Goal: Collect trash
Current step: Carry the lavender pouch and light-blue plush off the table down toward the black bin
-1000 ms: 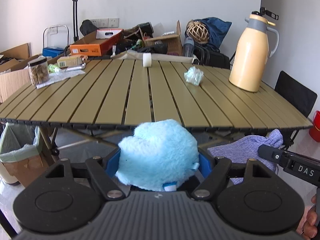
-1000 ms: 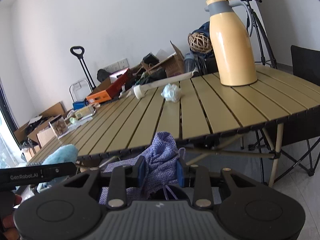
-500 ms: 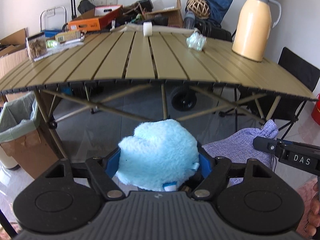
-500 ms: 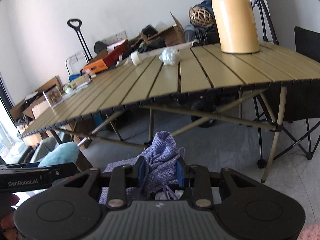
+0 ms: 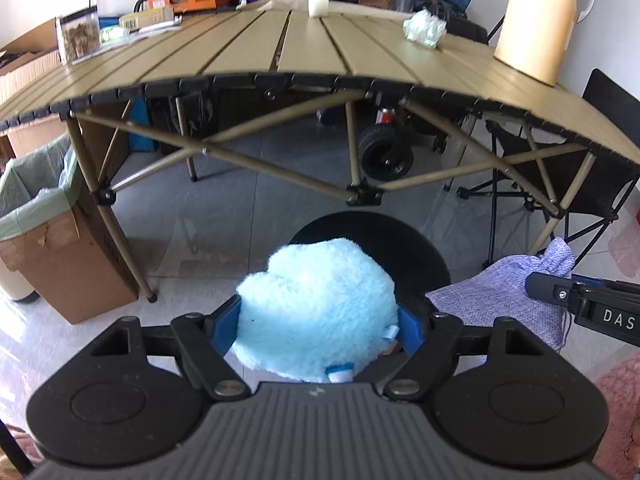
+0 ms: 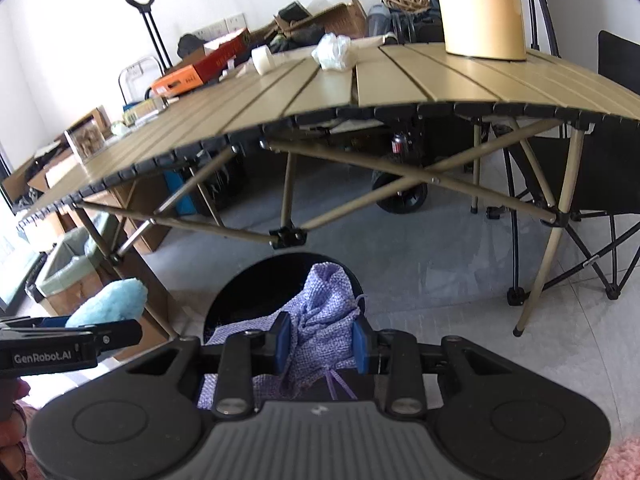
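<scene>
Both held cloths are sinking from tabletop height to below the table edge: a second earlier each camera was looking across the slatted top, and now each is looking under it at the crossed legs, with a round black surface coming into view directly beneath the two loads.

The fluffy blue cloth [image 5: 316, 308] is sitting between the blue pads of the left gripper [image 5: 316, 326], whose jaws are standing fairly wide and clenching it on both sides. The purple knitted cloth [image 6: 320, 320] is being pinched tight in the narrowly closed right gripper [image 6: 320, 344], its loose end hanging toward the black round surface [image 5: 416, 240]. Whether that dark disc is a stool seat or a container cannot be told.

Farther out, the crumpled white tissue [image 5: 424, 30] is lying on the folding table [image 5: 240, 56], well apart from both grippers, near the yellow jug [image 5: 536, 20] and a roll of white tape [image 5: 319, 2]. A lined cardboard bin [image 5: 48, 240] is standing on the floor beside the table's left leg.

As a judgement, the descent is reading as a setting-down of the cloths, freeing both grippers; the tissue is remaining uncollected, so the collecting itself is not yet begun.
</scene>
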